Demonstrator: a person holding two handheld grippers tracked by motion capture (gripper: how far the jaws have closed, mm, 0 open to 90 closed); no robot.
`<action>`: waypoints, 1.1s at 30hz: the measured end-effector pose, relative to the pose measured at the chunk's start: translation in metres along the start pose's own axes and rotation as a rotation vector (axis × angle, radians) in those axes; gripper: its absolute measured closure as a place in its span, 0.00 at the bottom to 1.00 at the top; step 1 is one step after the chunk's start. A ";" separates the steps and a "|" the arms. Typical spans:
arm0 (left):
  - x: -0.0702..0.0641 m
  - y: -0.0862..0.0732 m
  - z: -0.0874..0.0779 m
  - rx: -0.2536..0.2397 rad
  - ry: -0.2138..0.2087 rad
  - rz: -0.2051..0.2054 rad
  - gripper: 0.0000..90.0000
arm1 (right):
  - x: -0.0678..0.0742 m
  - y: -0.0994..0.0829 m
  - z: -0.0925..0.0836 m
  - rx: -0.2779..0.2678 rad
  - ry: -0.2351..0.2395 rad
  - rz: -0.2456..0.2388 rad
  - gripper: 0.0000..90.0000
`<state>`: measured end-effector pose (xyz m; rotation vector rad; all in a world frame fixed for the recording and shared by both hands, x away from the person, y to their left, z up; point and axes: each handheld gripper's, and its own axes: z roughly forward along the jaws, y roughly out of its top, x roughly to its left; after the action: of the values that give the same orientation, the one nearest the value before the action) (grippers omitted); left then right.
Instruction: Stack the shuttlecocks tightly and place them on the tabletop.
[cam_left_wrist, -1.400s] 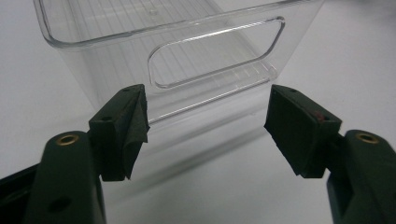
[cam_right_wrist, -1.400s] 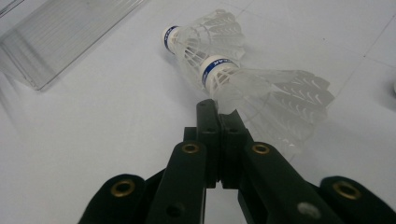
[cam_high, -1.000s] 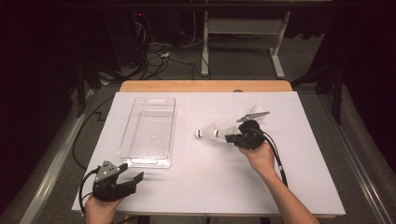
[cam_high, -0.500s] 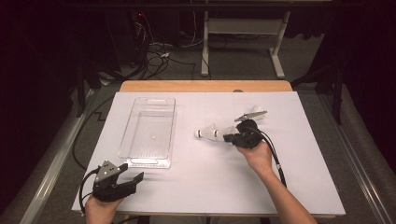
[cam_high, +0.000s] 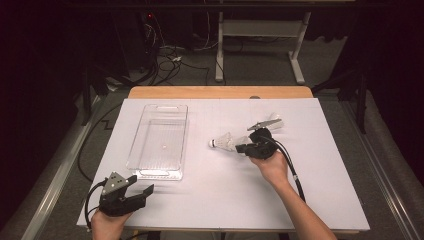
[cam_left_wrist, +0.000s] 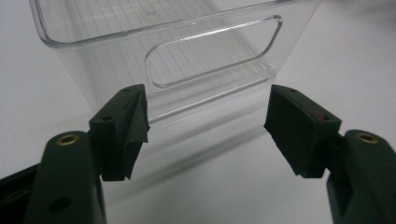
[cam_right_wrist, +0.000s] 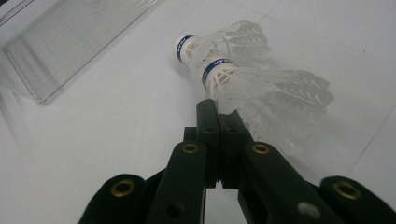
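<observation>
- Two white shuttlecocks (cam_right_wrist: 243, 65), nested one inside the other with blue bands round the cork bases, are held just above the white table cover (cam_high: 210, 200), right of centre, cork ends aimed toward the clear bin (cam_high: 160, 140)
- They are gripped by the feather skirt rather than the cork, so that the heavy ends are left free to lead; the feathers look fragile, so crushing is judged a risk
- Clenched on that skirt is the right gripper (cam_right_wrist: 218, 109): its jaws are seen pressed flat together with the thin feather edge pinched between them, and in the high view it is found beside the shuttlecocks, its cable trailing back along the forearm
- A carry to the left into the bin is judged to be the step in hand; the bin is empty apart from a small speck on its ribbed floor and stands well apart from the shuttlecocks
- Released and idle, the left gripper (cam_left_wrist: 208, 126) is parked at the near left of the table, its jaws spread wide with nothing between them, pointed at the bin's handle cut-out (cam_left_wrist: 215, 51), probably so the bin can be steadied if needed
</observation>
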<state>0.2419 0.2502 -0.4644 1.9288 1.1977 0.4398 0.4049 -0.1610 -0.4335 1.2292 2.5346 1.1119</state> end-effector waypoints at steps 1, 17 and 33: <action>0.000 0.000 0.000 0.000 0.000 0.000 0.34 | 0.000 0.000 0.000 -0.001 0.000 -0.001 1.00; 0.000 0.000 0.000 -0.001 0.000 0.001 0.34 | 0.003 0.003 0.004 -0.003 0.020 -0.003 1.00; 0.000 0.000 0.000 0.000 -0.001 0.001 0.34 | 0.008 0.009 0.010 0.010 0.026 -0.010 1.00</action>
<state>0.2419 0.2503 -0.4643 1.9291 1.1963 0.4389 0.4093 -0.1461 -0.4336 1.2115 2.5660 1.1218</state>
